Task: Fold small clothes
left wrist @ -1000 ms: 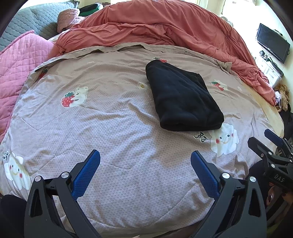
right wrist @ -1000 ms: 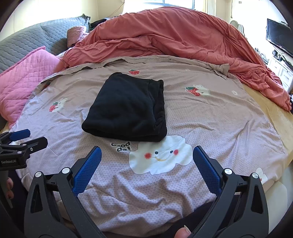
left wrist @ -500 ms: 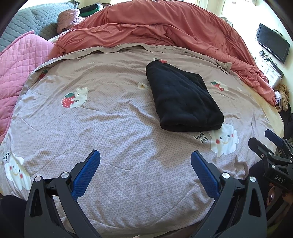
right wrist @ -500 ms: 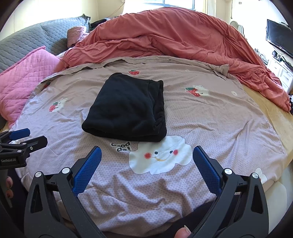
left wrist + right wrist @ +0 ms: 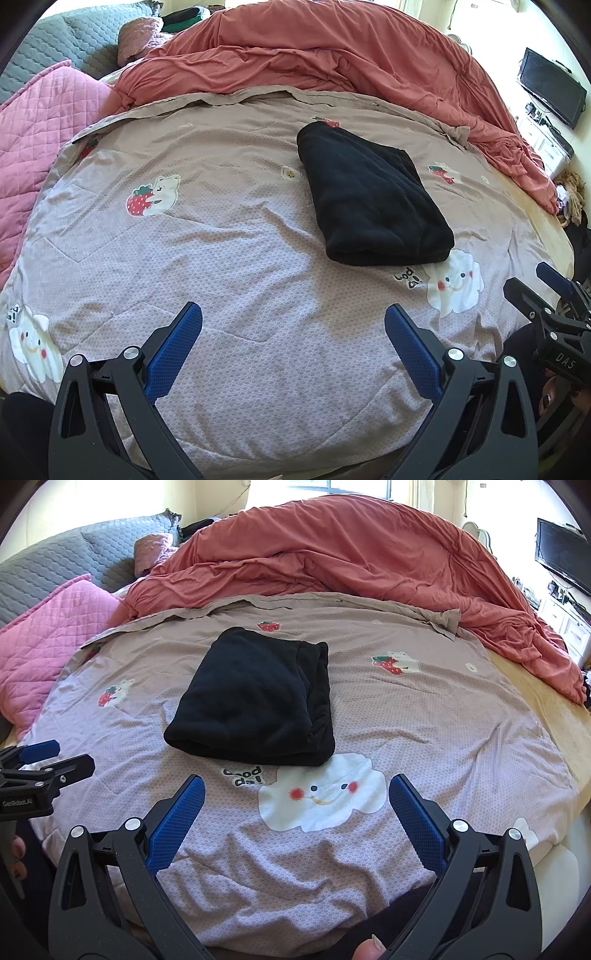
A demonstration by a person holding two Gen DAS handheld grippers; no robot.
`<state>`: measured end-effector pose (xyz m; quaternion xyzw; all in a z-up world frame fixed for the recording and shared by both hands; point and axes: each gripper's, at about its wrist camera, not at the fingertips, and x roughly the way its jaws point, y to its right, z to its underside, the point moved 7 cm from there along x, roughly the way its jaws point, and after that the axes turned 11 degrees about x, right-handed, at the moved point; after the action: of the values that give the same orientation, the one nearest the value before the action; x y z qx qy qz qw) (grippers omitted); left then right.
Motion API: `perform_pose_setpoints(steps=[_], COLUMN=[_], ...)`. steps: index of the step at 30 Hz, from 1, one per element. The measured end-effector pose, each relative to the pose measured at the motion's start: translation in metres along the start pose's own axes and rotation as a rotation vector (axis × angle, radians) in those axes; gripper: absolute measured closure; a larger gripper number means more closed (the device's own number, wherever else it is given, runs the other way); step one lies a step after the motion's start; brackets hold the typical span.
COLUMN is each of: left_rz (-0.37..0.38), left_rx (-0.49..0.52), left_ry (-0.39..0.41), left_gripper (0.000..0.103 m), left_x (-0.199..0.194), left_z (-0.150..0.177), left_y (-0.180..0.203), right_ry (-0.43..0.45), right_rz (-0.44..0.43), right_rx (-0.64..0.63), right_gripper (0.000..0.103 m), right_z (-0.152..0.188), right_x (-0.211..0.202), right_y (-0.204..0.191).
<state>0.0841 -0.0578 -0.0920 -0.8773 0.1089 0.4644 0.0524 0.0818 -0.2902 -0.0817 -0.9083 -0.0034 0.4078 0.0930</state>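
A black garment (image 5: 369, 199) (image 5: 258, 705) lies folded into a thick rectangle on the printed mauve bed cover (image 5: 221, 258) (image 5: 424, 716). My left gripper (image 5: 293, 325) hovers open near the front edge of the bed, well short of the garment and to its left, holding nothing. My right gripper (image 5: 297, 797) is open too, just in front of the garment above a white cloud print, empty. Each gripper shows at the edge of the other's view: the right gripper (image 5: 543, 291) at the right, the left gripper (image 5: 51, 757) at the left.
A rumpled salmon duvet (image 5: 332, 55) (image 5: 351, 550) is piled across the back of the bed. A pink quilted blanket (image 5: 40, 125) and grey pillows (image 5: 74, 554) lie at the left. A television (image 5: 554, 86) and a white cabinet stand at the right.
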Motion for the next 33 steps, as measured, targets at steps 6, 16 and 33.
perform_pose_setpoints(steps=[6, 16, 33], left_rz=[-0.001, 0.003, 0.001], left_rx=[0.000, 0.003, 0.009], left_ry=[0.001, 0.005, 0.006], left_gripper=[0.004, 0.004, 0.004], left_x=[-0.0001, -0.0014, -0.0015], left_z=[-0.0002, -0.0019, -0.0025], left_y=[0.0002, 0.0003, 0.0001], right_ry=[0.001, 0.001, 0.002], right_rz=[0.002, 0.002, 0.004], right_rx=[0.002, 0.002, -0.001], right_gripper=[0.009, 0.009, 0.009], right_z=[0.0004, 0.0001, 0.0009], right_x=[-0.0001, -0.0003, -0.0002], right_y=[-0.0009, 0.0000, -0.0017])
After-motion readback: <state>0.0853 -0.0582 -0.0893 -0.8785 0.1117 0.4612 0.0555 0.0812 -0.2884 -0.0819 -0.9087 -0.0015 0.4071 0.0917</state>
